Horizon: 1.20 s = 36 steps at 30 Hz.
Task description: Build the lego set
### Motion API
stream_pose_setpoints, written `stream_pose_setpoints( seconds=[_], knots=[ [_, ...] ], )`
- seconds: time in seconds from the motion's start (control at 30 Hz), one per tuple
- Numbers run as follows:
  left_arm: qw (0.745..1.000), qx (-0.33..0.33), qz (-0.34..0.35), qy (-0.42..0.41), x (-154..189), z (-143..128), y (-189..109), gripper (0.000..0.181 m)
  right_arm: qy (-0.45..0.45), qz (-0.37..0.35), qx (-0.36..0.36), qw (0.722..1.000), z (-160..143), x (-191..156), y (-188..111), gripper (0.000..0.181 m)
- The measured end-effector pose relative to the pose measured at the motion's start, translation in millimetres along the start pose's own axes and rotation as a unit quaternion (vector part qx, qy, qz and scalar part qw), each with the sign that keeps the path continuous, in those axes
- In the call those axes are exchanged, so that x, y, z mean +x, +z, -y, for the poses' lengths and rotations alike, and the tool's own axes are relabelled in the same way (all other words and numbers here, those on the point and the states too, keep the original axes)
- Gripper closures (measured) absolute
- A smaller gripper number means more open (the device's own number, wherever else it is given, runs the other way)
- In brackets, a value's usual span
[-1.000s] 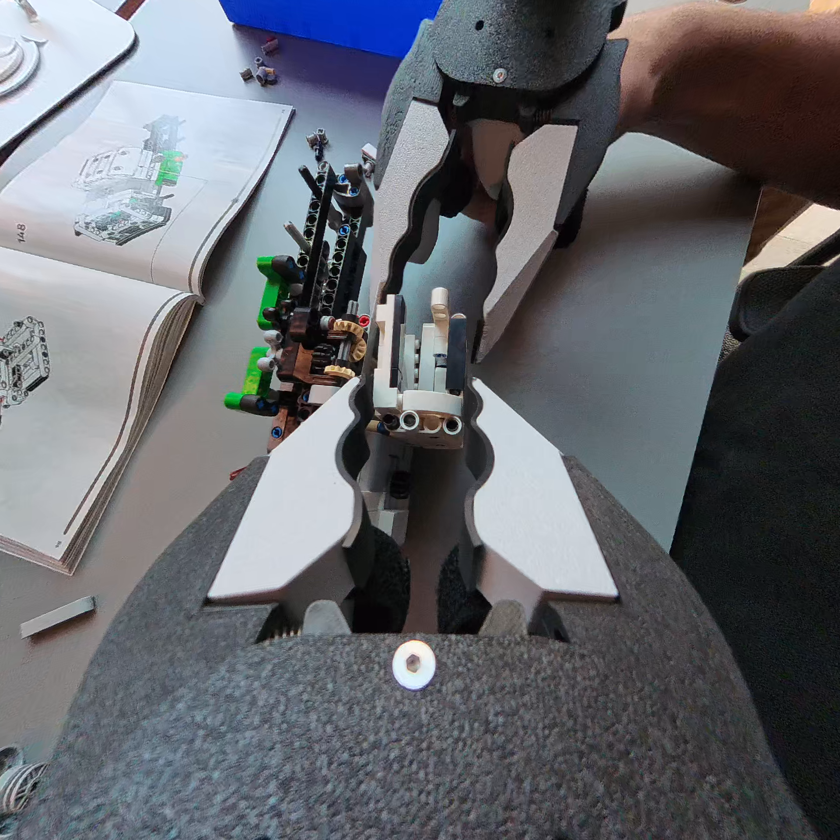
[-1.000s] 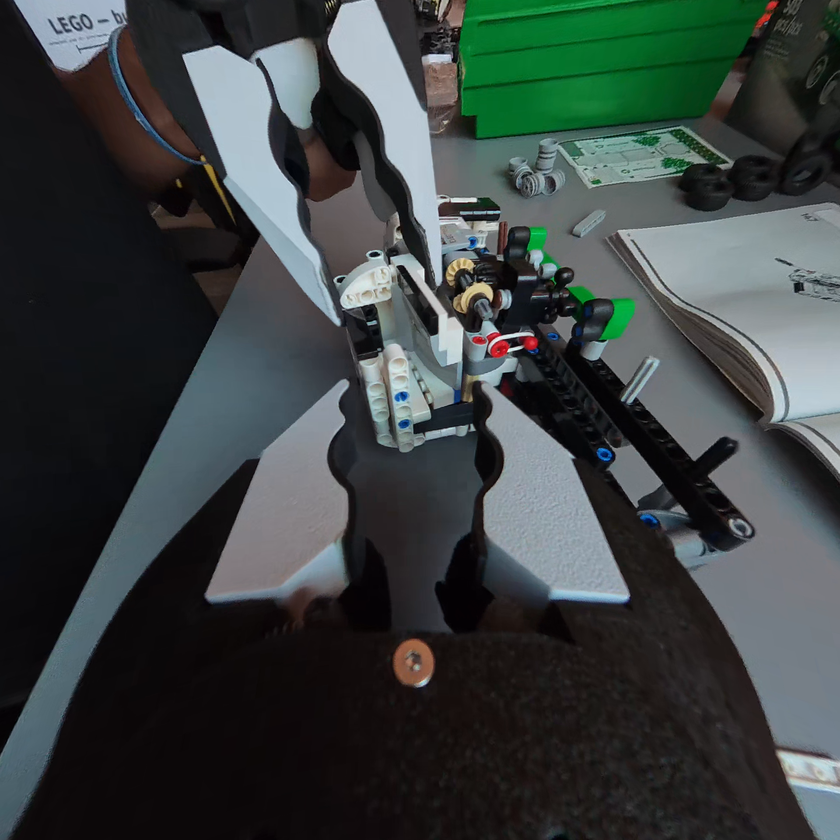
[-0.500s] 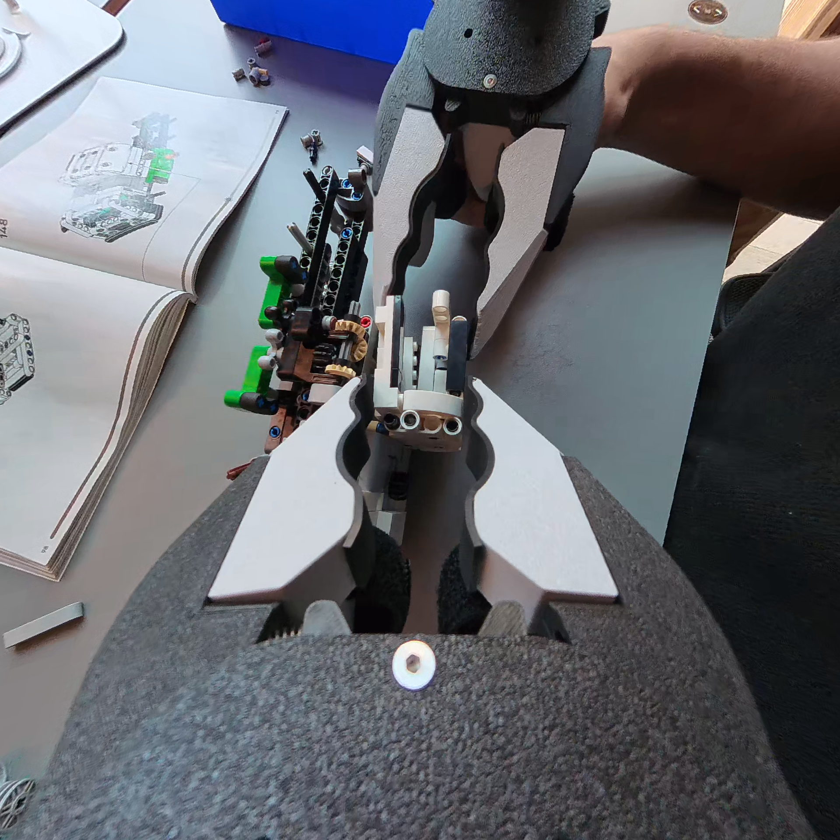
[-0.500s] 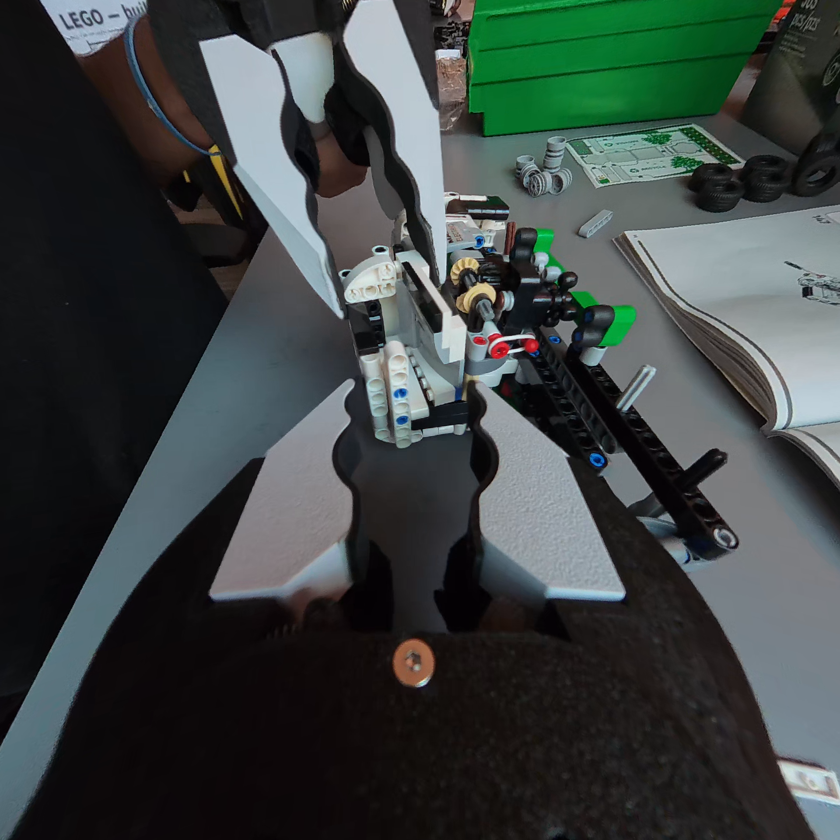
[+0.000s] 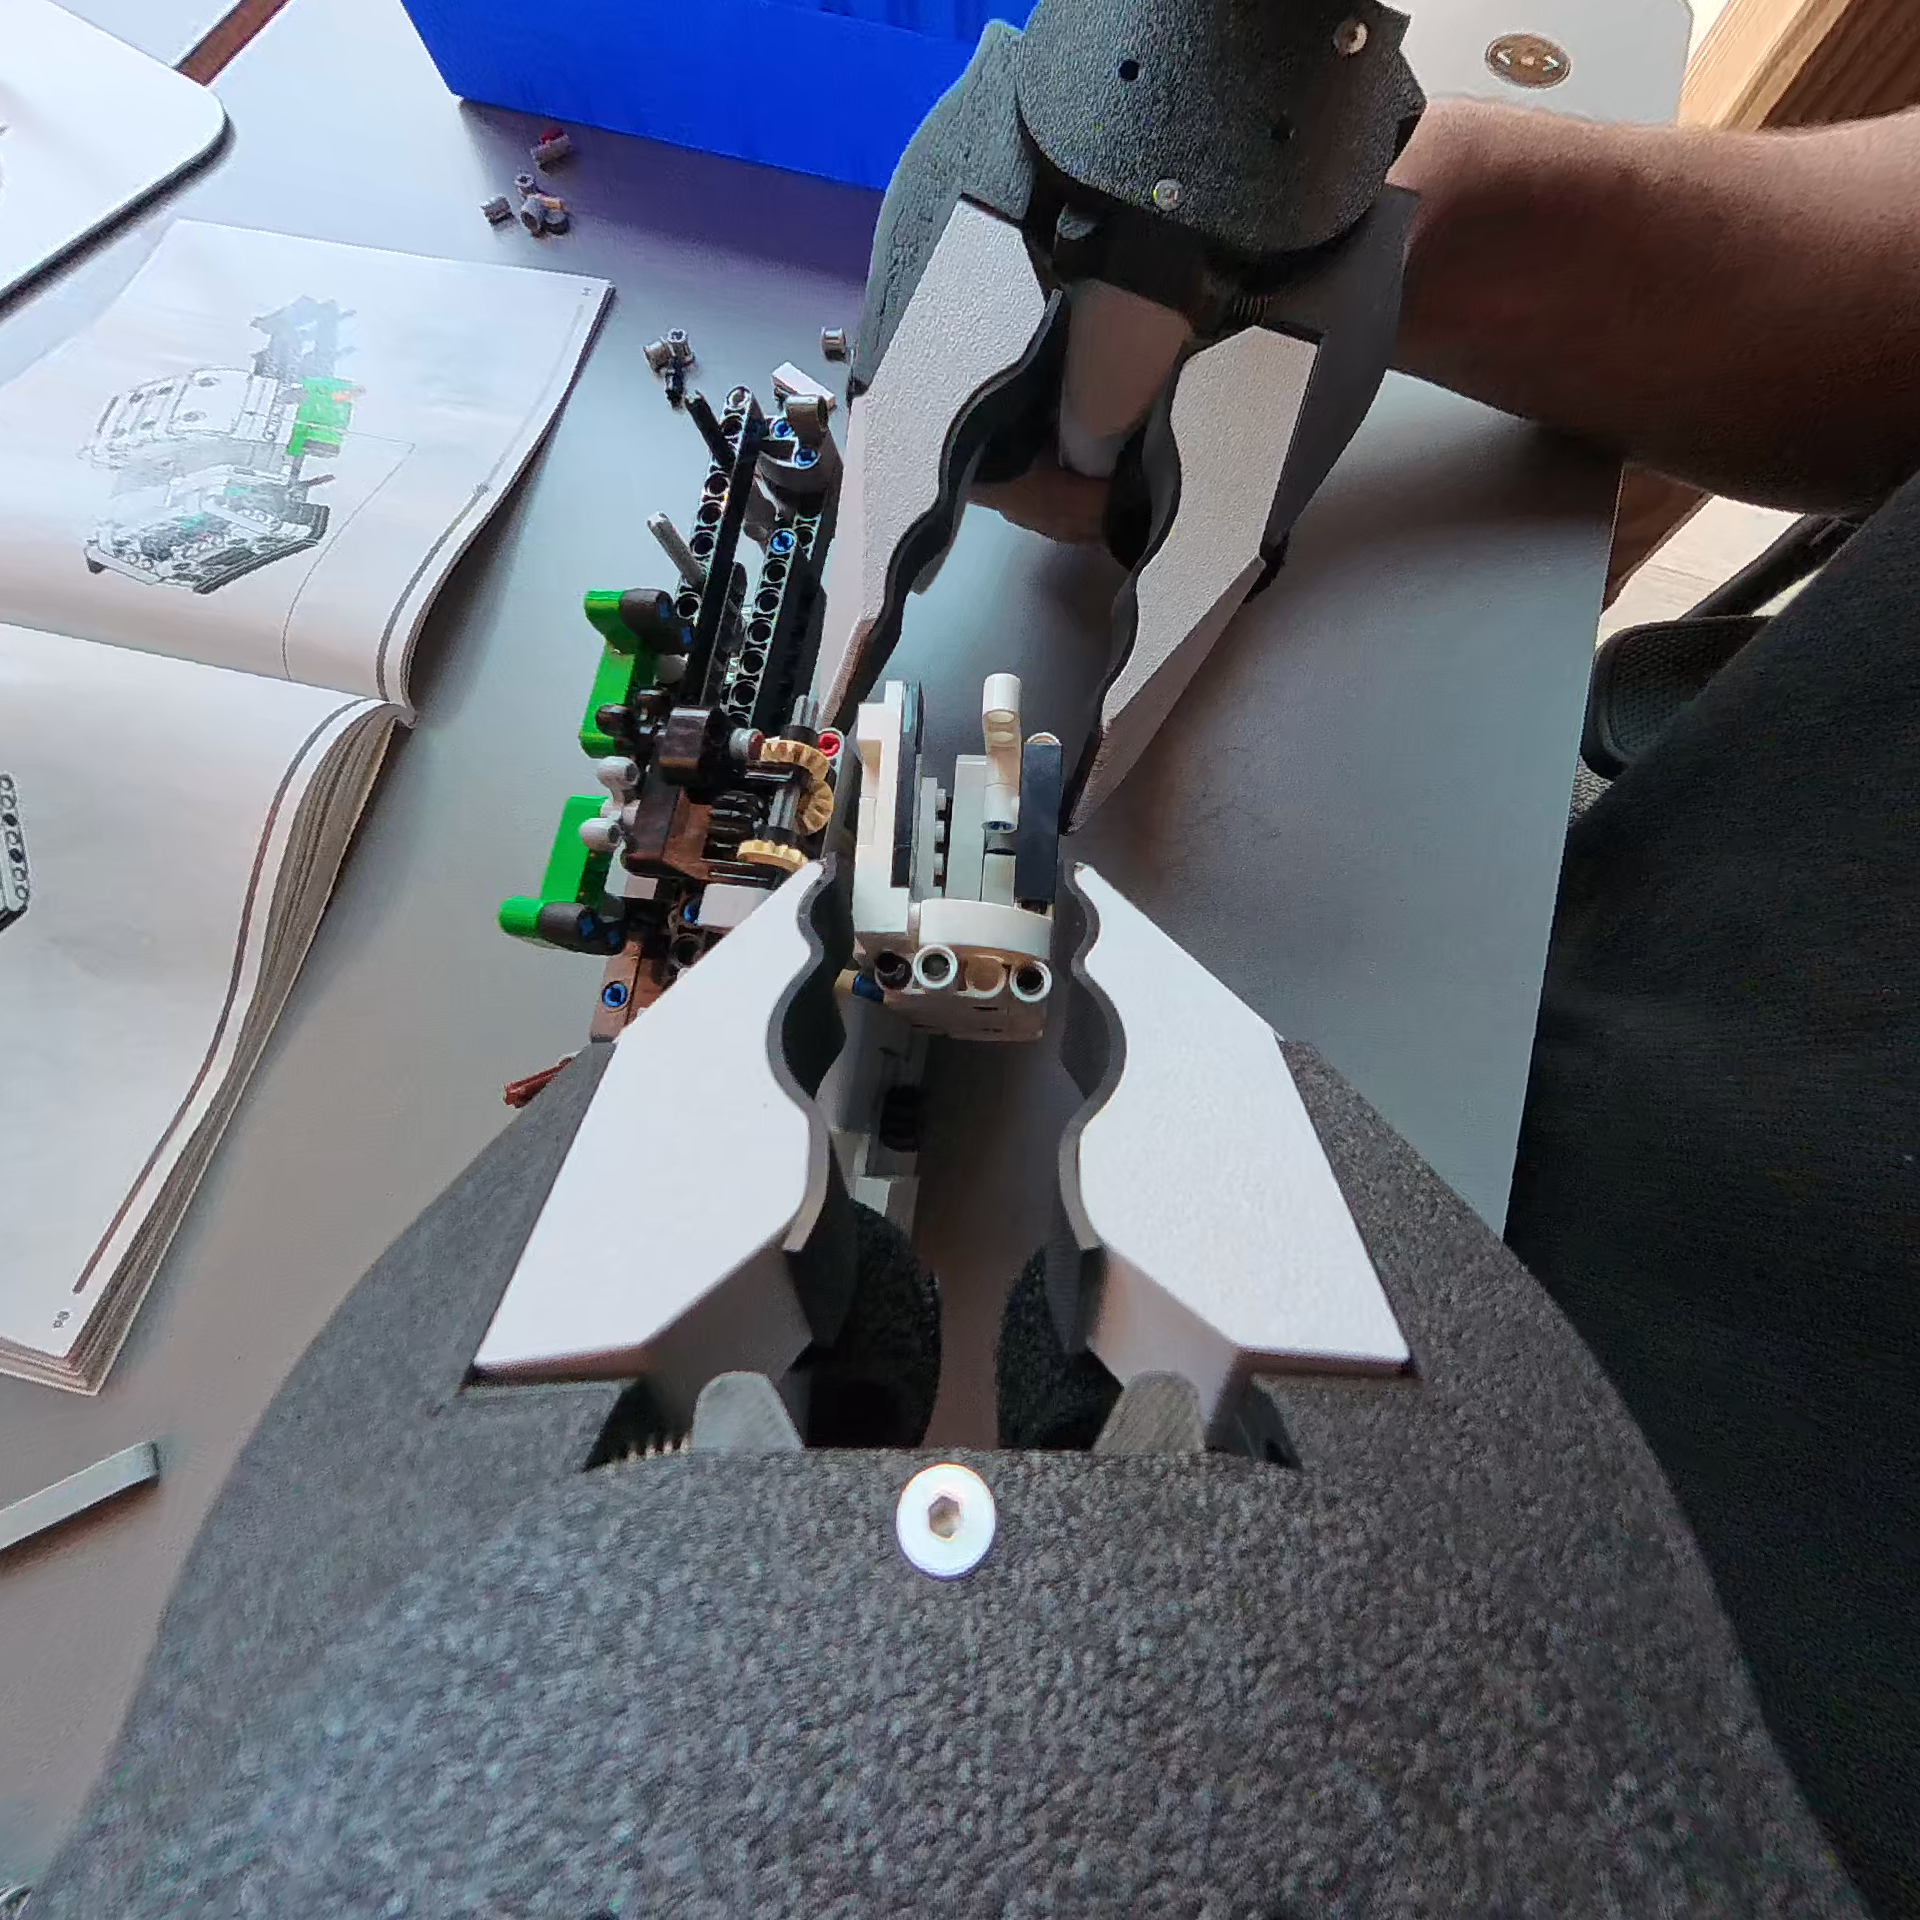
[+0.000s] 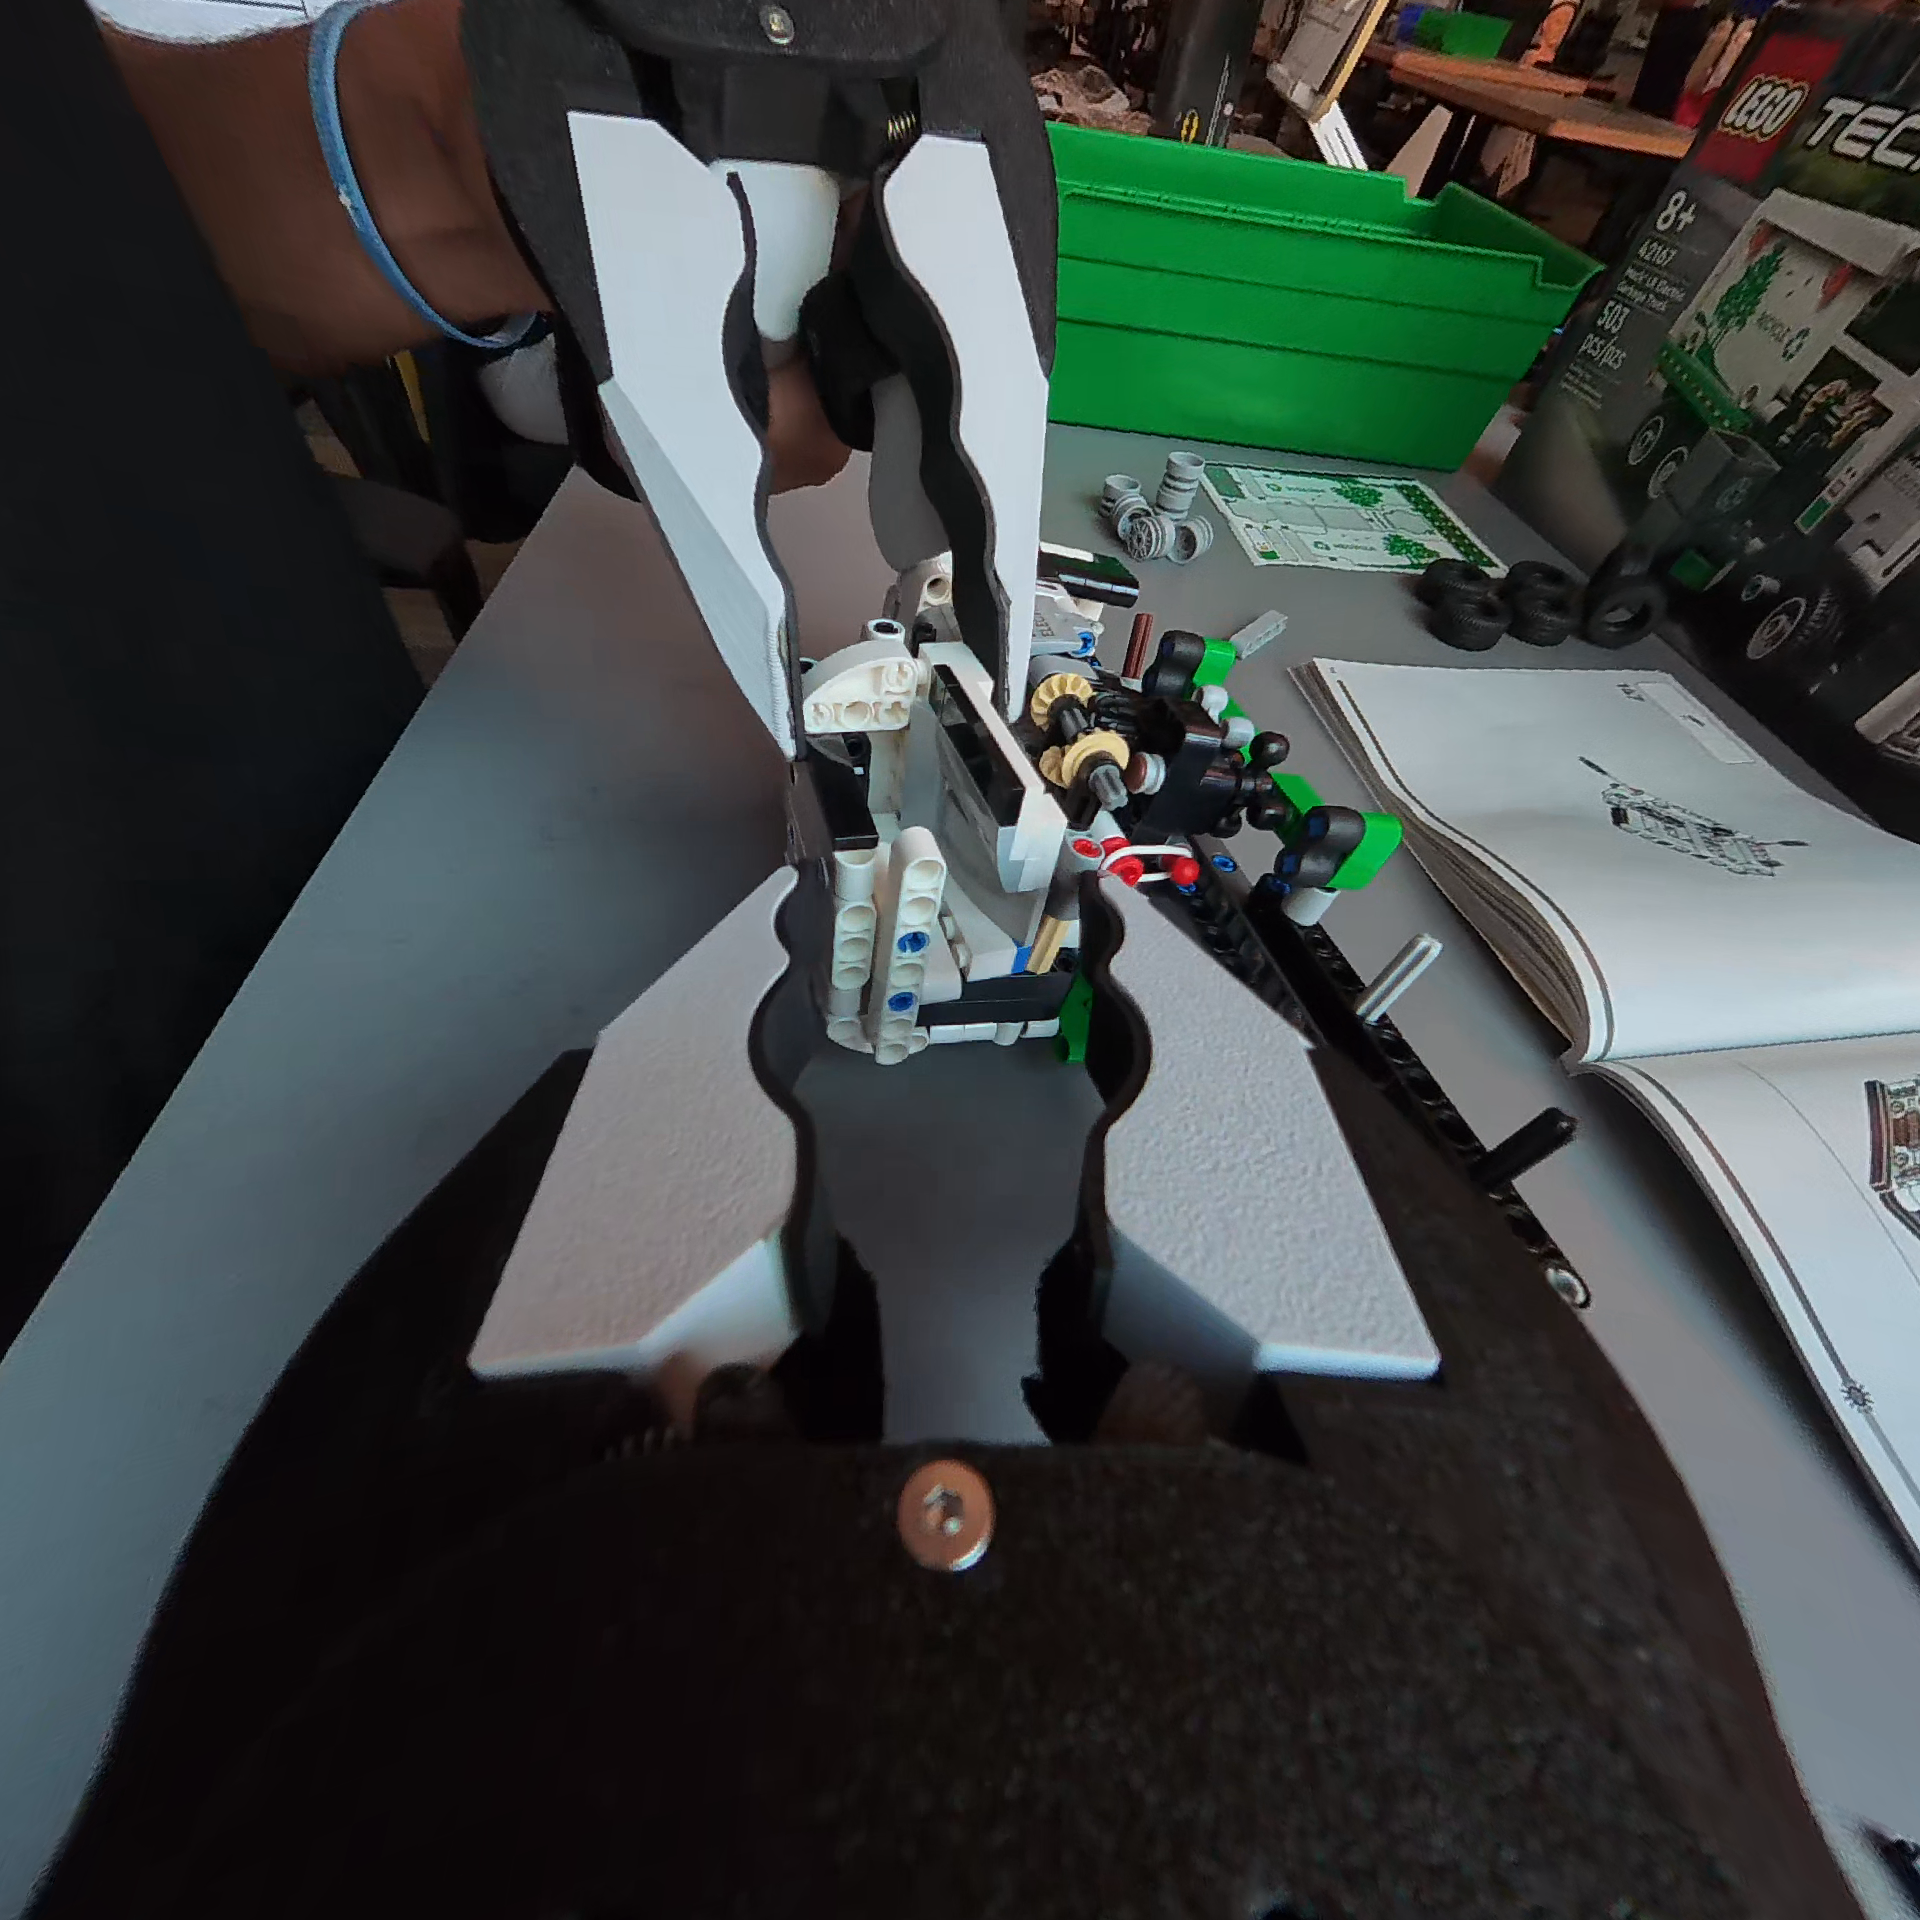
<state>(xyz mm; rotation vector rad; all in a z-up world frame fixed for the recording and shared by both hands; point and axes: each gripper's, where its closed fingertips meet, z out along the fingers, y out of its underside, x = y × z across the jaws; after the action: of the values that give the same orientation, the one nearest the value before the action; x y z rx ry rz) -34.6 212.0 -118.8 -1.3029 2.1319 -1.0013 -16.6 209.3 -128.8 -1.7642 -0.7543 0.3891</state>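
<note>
White and black bricks make up the cab section (image 5: 951, 873), clamped between the left gripper (image 5: 945, 914) and right gripper (image 6: 940, 925), each with jaws closed on an end, beside the long black chassis (image 5: 727, 665) with green fenders on the grey table (image 6: 499, 894). Judging by loose tyres (image 6: 1507, 608), wheel hubs (image 6: 1153, 514) and the open instruction booklet (image 6: 1621, 831), much building remains.

free: bare grey surface (image 5: 1351, 831) on the seated person's side of the white cab section (image 5: 951, 862) | blocked: black-and-green chassis (image 5: 717, 727) touching its far side; open instruction booklet (image 5: 208, 727) beyond | both ends: left tool (image 5: 948, 909), right tool (image 6: 940, 914)
</note>
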Motion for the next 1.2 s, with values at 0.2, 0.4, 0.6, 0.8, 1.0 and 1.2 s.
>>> stream_pose_setpoints(
  seconds=[0.2,0.4,0.6,0.8,1.0,1.2],
  knots=[
    [1.000,-0.007,0.012,0.007,-1.6,0.2,1.2,0.143,-0.002,-0.012,-0.011,1.000,-0.7,-2.5,-0.2,0.141],
    [1.000,-0.001,0.005,-0.004,-2.1,-0.2,1.4,0.144,0.038,0.004,-0.006,0.999,-1.3,-2.7,1.3,0.142],
    [1.000,-0.006,0.016,-0.014,-2.9,2.8,2.6,0.145,0.048,0.010,-0.002,0.999,-1.0,-0.5,-0.9,0.145],
    [0.999,-0.001,0.010,-0.045,-1.7,3.6,3.8,0.145,0.024,0.006,-0.001,1.000,-0.6,0.5,-2.2,0.143],
    [0.998,0.006,0.003,-0.058,1.0,4.8,4.2,0.145,0.015,0.009,0.006,1.000,3.6,-1.1,-4.4,0.142],
    [0.997,0.029,-0.002,-0.067,2.8,8.7,2.8,0.149,0.017,-0.014,0.032,0.999,17.0,1.2,-18.7,0.142]
  ],
)
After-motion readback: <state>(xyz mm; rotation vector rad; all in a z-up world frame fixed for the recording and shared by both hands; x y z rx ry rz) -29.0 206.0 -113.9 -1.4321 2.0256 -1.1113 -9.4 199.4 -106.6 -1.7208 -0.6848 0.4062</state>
